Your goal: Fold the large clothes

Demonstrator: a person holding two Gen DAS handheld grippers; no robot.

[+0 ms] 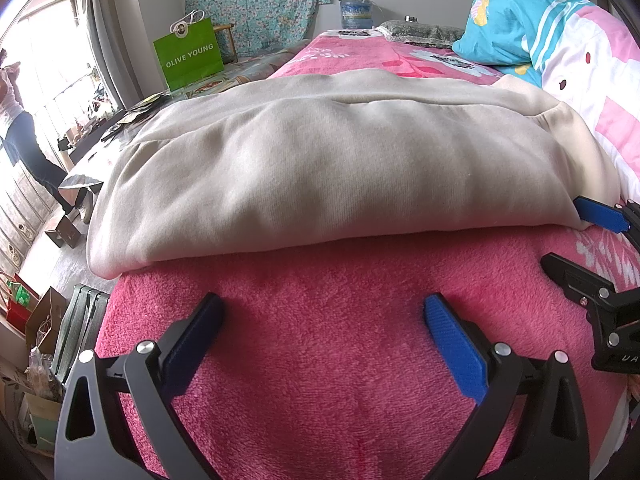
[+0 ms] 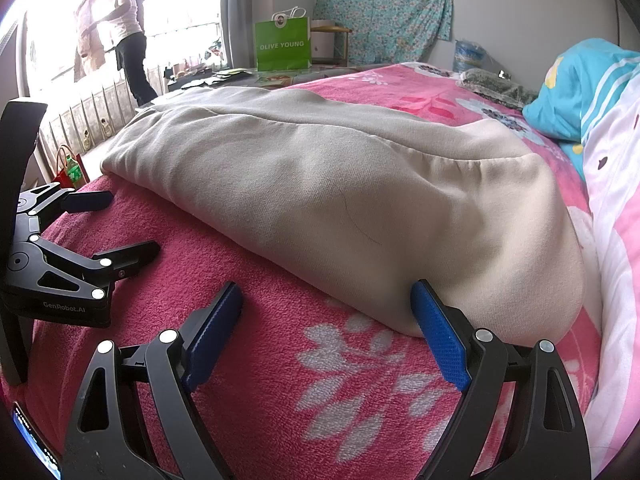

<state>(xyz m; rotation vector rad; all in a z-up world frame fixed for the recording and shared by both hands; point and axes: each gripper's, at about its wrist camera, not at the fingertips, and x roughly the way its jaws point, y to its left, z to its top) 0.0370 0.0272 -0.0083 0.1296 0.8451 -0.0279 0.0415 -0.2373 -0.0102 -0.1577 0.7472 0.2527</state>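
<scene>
beige knit garment (image 1: 320, 160), folded into a thick soft-edged slab, lies ahead of both claws on the fleecy pink blanket (image 1: 320, 340). left claw (image 1: 320, 320): jaws spread, empty, bare fleece between. right claw (image 2: 326, 320): jaws spread, right pad (image 2: 440, 344) against the garment's rounded corner.

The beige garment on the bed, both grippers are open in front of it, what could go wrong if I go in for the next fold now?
1. The beige garment is thick and layered; open jaws may pinch only the top layer, so the fold slips apart.
2. The right gripper has one finger against the garment's corner, so closing could snag the pink blanket too.
3. The garment's left end overhangs the bed edge, so tugging by the left gripper might drag it off.
</scene>
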